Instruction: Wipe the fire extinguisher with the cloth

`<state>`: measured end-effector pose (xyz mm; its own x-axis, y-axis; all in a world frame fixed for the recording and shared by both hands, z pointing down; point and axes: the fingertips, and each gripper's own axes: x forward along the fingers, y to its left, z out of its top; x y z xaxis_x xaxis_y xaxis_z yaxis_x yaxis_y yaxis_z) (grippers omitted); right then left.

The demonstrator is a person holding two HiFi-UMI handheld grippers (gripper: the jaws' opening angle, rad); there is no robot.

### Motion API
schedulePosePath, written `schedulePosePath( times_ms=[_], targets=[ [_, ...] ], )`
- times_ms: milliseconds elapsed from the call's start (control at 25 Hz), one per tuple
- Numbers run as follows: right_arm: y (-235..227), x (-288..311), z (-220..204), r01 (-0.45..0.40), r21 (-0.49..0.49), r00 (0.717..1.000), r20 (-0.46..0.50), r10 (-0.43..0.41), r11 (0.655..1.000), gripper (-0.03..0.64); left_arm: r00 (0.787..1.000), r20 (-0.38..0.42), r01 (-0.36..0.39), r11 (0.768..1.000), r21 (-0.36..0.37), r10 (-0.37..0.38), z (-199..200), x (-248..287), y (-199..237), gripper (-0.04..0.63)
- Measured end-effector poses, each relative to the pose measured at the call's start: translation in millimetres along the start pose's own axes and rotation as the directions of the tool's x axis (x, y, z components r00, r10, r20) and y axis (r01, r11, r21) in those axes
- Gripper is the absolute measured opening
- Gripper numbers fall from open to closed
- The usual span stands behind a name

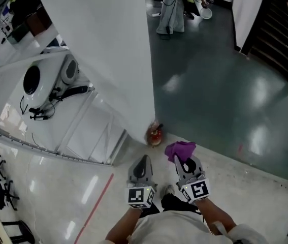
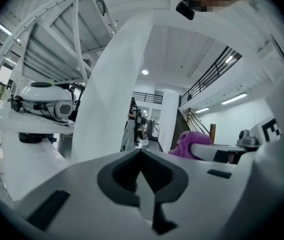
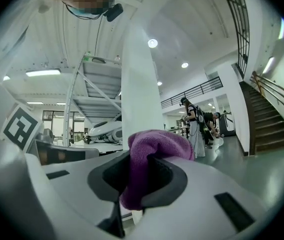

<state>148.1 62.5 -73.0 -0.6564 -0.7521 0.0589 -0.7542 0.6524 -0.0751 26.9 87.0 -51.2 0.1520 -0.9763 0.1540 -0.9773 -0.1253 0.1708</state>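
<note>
At six o'clock in the head view, the left gripper (image 1: 143, 161) had its jaws pressed together on nothing. Beside it, the right gripper (image 1: 182, 160) was clamped on a bunched purple cloth (image 1: 180, 148). Farther out, toward twelve o'clock from the grippers, the small red fire extinguisher (image 1: 154, 134) sat at the foot of the white pillar (image 1: 108, 60). It was unbraced, so a hard wipe might topple it.

White pillar (image 1: 108, 60) ahead, open floor (image 1: 210, 95) right

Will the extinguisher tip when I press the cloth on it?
Probably steady: the fire extinguisher sits at the foot of the white pillar, which likely backs it. The glossy floor might let it slide sideways.
</note>
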Motion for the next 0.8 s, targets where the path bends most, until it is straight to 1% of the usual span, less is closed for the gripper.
schedulePosePath(
  times_ms=[160, 280, 480, 600, 800],
  targets=[
    [16.1, -7.3, 19.0, 0.035, -0.015, 0.999, 0.017, -0.034, 0.999, 0.061, 1.000, 0.016, -0.014, 1.000, -0.001, 0.014, 19.1, -14.0, 7.3, 0.005],
    [28.0, -7.0, 23.0, 0.057, -0.021, 0.998, 0.017, -0.057, 0.998, 0.061, 1.000, 0.011, -0.018, 1.000, 0.010, 0.018, 22.1, -17.4, 18.2, 0.005],
    [52.9, -21.2, 18.9, 0.083, -0.015, 0.996, 0.021, -0.083, 0.996, 0.062, 0.999, -0.009, 0.032, 0.999, 0.009, -0.032, 15.7, -33.3, 27.0, 0.005],
    [65.1, -30.7, 21.7, 0.084, -0.040, 0.996, 0.027, -0.083, 0.996, 0.061, 0.998, -0.012, 0.059, 0.998, 0.018, -0.059, 14.6, -44.4, 25.1, 0.005],
    [73.9, -22.3, 34.1, 0.087, -0.063, 0.996, 0.042, -0.084, 0.994, 0.061, 0.996, -0.001, 0.088, 0.996, 0.030, -0.088, 27.2, -45.9, 29.7, 0.005]
  ],
)
